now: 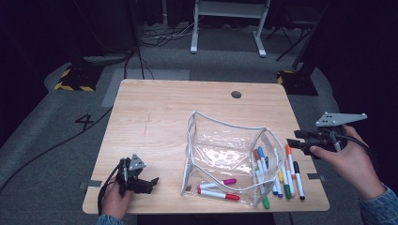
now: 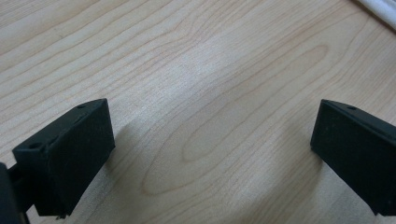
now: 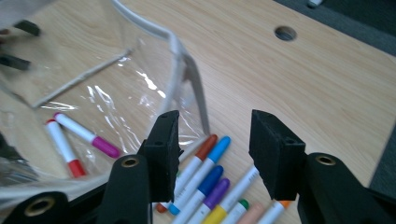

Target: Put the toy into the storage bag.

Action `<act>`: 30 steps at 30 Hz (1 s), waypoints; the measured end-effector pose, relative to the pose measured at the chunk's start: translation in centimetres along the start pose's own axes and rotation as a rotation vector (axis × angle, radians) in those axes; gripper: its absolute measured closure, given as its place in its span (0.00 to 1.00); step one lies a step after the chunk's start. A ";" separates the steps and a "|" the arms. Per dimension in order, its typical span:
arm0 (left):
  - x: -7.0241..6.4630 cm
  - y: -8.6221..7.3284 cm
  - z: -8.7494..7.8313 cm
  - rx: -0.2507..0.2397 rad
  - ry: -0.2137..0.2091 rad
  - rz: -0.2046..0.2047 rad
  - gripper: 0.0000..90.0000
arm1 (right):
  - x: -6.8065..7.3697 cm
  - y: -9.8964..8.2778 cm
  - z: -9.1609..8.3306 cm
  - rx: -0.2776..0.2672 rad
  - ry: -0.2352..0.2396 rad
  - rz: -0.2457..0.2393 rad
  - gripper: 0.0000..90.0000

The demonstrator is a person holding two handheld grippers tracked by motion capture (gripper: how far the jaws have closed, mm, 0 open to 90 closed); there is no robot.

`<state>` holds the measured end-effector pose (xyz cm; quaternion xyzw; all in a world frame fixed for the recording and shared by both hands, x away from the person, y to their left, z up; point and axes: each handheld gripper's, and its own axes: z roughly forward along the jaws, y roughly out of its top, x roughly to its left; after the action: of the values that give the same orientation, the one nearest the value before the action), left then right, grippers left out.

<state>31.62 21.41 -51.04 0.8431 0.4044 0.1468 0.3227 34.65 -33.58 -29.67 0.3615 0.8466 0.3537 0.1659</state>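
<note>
A clear plastic pouch with white edging stands open in the middle of the wooden table. Two markers lie inside it, one with a purple cap and one with a red cap. Several coloured markers lie in a row just right of the pouch. My right gripper hovers open above that row; its view has the markers under its jaws and the pouch to the left. My left gripper rests open on bare wood at the front left.
A round cable hole sits near the table's far edge. Bare wood spreads over the left and far parts of the top. Beyond the table are grey floor, cables and a white desk frame.
</note>
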 end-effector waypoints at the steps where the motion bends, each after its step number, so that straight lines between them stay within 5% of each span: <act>1: 0.0 0.0 0.0 0.000 0.000 0.000 0.00 | 0.0 0.0 0.0 0.000 0.000 0.000 0.60; 8: 0.0 0.0 0.0 0.000 0.000 0.000 0.00 | -2.8 -3.6 1.1 0.045 -0.069 0.096 0.60; 14: 0.0 0.0 0.0 0.000 0.001 -0.001 0.00 | -4.9 -8.0 3.4 0.151 -0.087 0.194 0.63; 30: 0.0 0.0 0.0 0.000 -0.001 -0.004 0.00 | -4.9 -15.2 7.0 0.317 -0.090 0.286 0.61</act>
<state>31.59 21.39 -51.04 0.8423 0.4061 0.1458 0.3230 34.22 -41.19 -45.35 0.5150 0.8234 0.2196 0.0928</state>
